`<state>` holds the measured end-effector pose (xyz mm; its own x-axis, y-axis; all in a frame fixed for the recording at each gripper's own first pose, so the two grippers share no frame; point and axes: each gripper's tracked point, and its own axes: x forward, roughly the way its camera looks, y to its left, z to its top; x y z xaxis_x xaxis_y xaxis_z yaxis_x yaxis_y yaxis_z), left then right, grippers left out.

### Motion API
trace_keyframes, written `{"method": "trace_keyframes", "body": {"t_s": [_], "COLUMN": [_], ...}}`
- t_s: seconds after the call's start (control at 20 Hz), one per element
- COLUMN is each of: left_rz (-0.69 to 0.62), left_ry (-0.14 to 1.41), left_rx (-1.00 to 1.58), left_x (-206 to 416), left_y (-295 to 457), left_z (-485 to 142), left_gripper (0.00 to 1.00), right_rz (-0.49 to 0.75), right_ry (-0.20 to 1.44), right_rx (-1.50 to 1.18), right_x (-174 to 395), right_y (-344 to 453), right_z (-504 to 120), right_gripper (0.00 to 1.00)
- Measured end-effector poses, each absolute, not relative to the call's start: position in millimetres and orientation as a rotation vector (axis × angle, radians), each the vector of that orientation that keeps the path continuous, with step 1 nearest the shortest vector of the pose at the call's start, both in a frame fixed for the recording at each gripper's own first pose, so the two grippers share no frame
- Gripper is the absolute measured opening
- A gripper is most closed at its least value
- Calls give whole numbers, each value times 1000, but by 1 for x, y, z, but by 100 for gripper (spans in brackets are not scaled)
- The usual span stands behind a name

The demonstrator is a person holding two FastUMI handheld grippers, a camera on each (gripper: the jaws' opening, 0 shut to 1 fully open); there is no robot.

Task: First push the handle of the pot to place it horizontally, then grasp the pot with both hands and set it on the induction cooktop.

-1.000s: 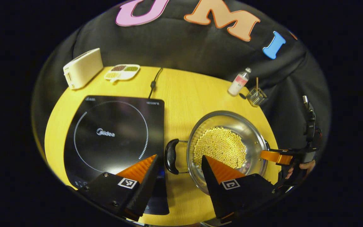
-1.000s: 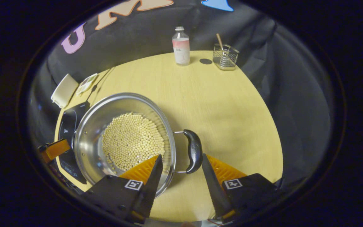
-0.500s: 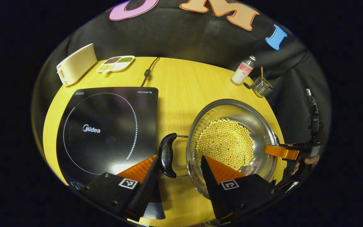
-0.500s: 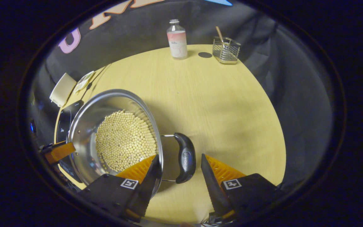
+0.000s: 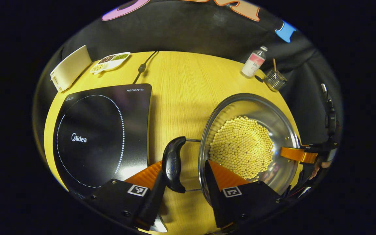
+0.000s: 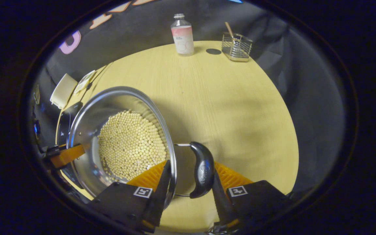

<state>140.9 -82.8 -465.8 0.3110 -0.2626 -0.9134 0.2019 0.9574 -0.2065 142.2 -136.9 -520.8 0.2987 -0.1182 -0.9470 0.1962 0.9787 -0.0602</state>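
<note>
A steel pot (image 5: 286, 120) holding yellow beans stands on the wooden table (image 5: 181, 98), to the right of the black induction cooktop (image 5: 100, 133). The pot's two black handles point left and right. My left gripper (image 5: 184, 169) is open and straddles the left handle (image 5: 173, 164); its right finger overlaps the pot's rim. My right gripper (image 6: 190, 174) is open around the right handle (image 6: 202, 169), its left finger at the rim of the pot (image 6: 86, 114). In each view the other gripper's orange finger shows across the pot (image 5: 297, 154) (image 6: 69, 155).
At the table's back left lie a white box-shaped appliance (image 5: 69, 67), a divided dish (image 5: 109, 61) and the cooktop's cable (image 5: 142, 67). A bottle (image 6: 182, 34) and a wire basket (image 6: 237, 47) stand at the back right. A hand (image 5: 318, 164) holds the right gripper.
Both grippers have moved in on the pot, so each handle now lies farther between its fingers. Finger gaps look unchanged. The pot stays beside the cooktop.
</note>
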Motion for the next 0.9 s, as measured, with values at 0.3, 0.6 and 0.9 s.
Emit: {"method": "trace_keyframes", "body": {"t_s": [0.3,0.6,0.9], "left_rz": [-305,-289,-260], "left_ry": [1245,1272,1257], "left_rx": [-91,-185,-219], "left_x": [142,143,137], "left_y": [-86,-88,-75], "left_z": [-466,-466,-444], "left_gripper": [61,55,54], "right_rz": [-232,-229,-191], "right_ry": [1276,1272,1249], "right_rx": [133,184,186], "right_x": [143,137,141], "right_y": [-137,-132,-121], "right_z": [-520,-495,-487], "right_gripper": [55,55,45]}}
